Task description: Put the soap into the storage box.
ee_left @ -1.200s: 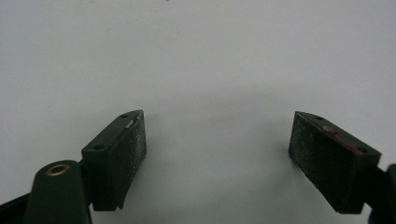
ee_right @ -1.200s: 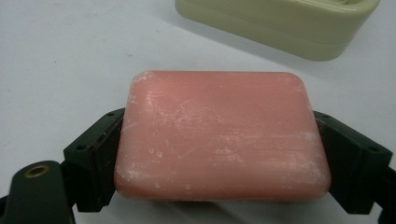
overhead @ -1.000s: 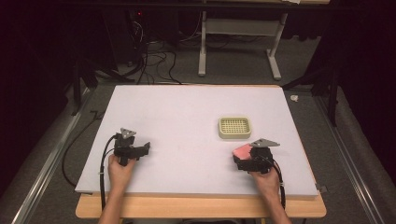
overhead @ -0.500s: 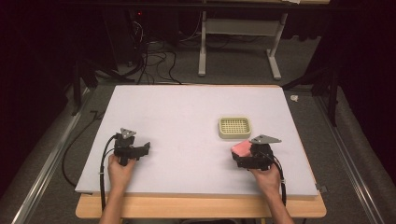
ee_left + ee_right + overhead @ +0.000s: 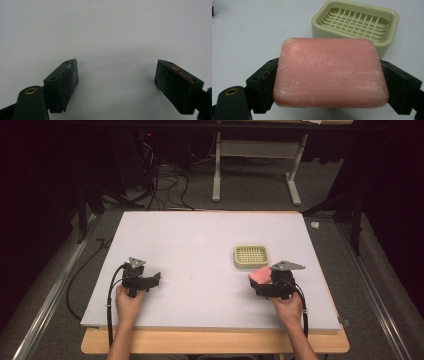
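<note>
The right hand-held gripper (image 5: 263,281) is clamped on a pink bar of soap (image 5: 329,72). Its two jaws press on the short ends of the bar. The soap sits flat between them, just above the white table (image 5: 200,250).

The pale green soap dish (image 5: 251,256) is close by, at about 11 o'clock from the soap in the high view. It has a grid floor and looks empty.

The job is most likely to put the soap in the dish. To do it well, lift the bar a little, carry it over the dish, and keep it level. Line up the long side of the bar with the long side of the dish. Lower it slowly, because soap is slippery.

The left hand-held gripper (image 5: 116,85) rests on the table at the left with its jaws apart, holding nothing.
</note>
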{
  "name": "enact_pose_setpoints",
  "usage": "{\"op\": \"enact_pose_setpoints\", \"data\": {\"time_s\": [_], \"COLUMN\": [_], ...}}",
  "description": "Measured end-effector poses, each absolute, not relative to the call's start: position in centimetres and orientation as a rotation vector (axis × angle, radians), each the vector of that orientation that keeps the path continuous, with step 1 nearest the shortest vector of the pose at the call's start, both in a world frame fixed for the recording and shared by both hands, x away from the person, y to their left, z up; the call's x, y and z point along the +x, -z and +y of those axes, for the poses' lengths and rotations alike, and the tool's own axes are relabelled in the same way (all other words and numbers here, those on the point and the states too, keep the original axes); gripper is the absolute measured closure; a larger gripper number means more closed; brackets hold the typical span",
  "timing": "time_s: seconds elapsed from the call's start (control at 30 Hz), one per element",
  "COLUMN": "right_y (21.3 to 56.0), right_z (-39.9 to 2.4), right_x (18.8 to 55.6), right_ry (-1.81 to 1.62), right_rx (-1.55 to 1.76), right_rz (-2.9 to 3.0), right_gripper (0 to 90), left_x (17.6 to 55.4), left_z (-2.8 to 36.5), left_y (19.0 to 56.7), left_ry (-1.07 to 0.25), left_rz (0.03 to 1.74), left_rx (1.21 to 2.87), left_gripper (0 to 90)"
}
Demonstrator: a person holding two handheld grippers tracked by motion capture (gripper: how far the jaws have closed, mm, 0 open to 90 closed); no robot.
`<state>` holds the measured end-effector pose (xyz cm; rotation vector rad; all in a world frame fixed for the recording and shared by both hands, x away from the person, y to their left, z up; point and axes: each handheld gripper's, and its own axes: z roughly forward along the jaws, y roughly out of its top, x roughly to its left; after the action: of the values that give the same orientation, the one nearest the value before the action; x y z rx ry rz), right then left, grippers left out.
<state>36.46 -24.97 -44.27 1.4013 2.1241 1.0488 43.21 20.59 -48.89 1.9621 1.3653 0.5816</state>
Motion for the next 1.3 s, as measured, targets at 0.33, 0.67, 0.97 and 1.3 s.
{"op": "enact_pose_setpoints", "data": {"time_s": [0.33,0.67,0.97,1.3], "right_y": [43.6,43.7,43.2,42.7], "right_z": [-25.4,-24.7,-24.5,-24.7], "right_x": [37.2,38.5,39.5,41.1], "right_ry": [-1.085,-1.071,-1.065,-1.054], "right_rx": [1.417,1.402,1.404,1.426], "right_rz": [2.108,2.140,2.134,2.109], "right_gripper": [13.7,13.8,13.7,13.7], "left_x": [43.2,43.2,43.2,43.1], "left_z": [20.6,20.5,20.5,20.5], "left_y": [48.9,48.9,48.9,48.9], "left_ry": [-0.582,-0.589,-0.589,-0.590], "left_rz": [1.364,1.359,1.360,1.361], "left_rx": [1.962,1.966,1.967,1.966], "left_gripper": [19.6,19.6,19.4,19.4]}}
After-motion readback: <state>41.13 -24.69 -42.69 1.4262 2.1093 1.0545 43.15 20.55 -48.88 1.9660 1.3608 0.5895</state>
